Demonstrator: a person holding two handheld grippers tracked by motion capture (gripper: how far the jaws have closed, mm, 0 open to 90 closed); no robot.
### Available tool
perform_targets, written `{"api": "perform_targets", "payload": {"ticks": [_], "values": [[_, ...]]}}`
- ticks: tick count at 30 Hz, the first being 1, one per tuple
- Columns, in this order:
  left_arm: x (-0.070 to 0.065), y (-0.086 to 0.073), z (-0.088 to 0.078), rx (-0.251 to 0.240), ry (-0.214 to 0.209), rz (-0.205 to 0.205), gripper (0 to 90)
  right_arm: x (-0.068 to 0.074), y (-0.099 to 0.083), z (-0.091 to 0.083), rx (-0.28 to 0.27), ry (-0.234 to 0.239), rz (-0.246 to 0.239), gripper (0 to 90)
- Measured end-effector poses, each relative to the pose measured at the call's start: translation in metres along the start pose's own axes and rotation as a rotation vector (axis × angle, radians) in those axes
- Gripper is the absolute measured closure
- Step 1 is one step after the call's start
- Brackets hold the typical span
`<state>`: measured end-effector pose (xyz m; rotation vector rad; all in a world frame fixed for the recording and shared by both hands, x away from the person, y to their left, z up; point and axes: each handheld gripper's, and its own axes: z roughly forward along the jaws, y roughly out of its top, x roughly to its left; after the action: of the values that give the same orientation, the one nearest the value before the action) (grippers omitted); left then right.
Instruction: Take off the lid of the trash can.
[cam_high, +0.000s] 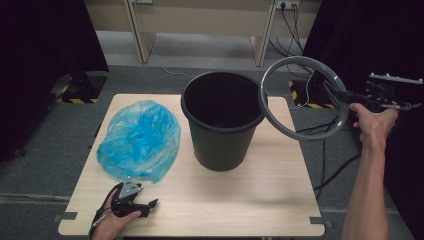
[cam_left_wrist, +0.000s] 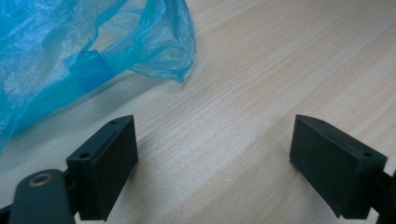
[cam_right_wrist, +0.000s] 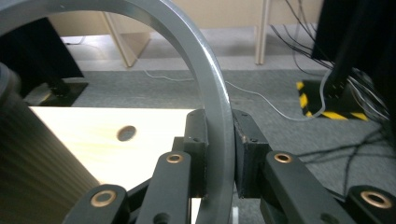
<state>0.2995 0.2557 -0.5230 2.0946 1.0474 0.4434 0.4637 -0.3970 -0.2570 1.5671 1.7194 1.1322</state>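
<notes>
Off the bench's (cam_high: 260, 200) 3 o'clock edge, the right tool (cam_high: 350, 96) pinches the grey ring (cam_high: 280, 75) tight between its pads, holding it upright beside the black bin (cam_high: 222, 135). At 7 o'clock the left tool (cam_left_wrist: 215, 163) rests wide apart, empty, near the blue bag (cam_high: 137, 140). What the bin's dark inside holds is unclear.

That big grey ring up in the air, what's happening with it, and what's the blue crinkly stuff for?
A person is working with a gripper in each hand. The right gripper has its fingers clamped on the grey ring, holding it in the air off the table's right edge, beside the black bin. The left gripper rests open on the wooden table, near the blue plastic bag, which lies crumpled left of the bin, untouched.
</notes>
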Motion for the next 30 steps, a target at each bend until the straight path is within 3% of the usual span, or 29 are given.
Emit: {"api": "perform_targets", "payload": {"ticks": [7, 12, 21, 30], "values": [[0.000, 0.000, 0.000, 0.001, 0.002, -0.002, 14.2, -0.035, -0.031, -0.003, 0.013, -0.022, 0.072, 78.1], [0.000, 0.000, 0.000, 0.001, 0.003, -0.003, 14.2, -0.050, -0.053, 0.003, 0.050, -0.053, 0.106, 78.1], [0.000, 0.000, 0.000, 0.002, 0.004, -0.004, 14.2, -0.062, -0.091, 0.030, 0.116, -0.089, 0.143, 78.1], [0.000, 0.000, 0.000, 0.002, 0.006, -0.006, 14.2, -0.068, -0.133, 0.060, 0.173, -0.159, 0.184, 78.1]]}}
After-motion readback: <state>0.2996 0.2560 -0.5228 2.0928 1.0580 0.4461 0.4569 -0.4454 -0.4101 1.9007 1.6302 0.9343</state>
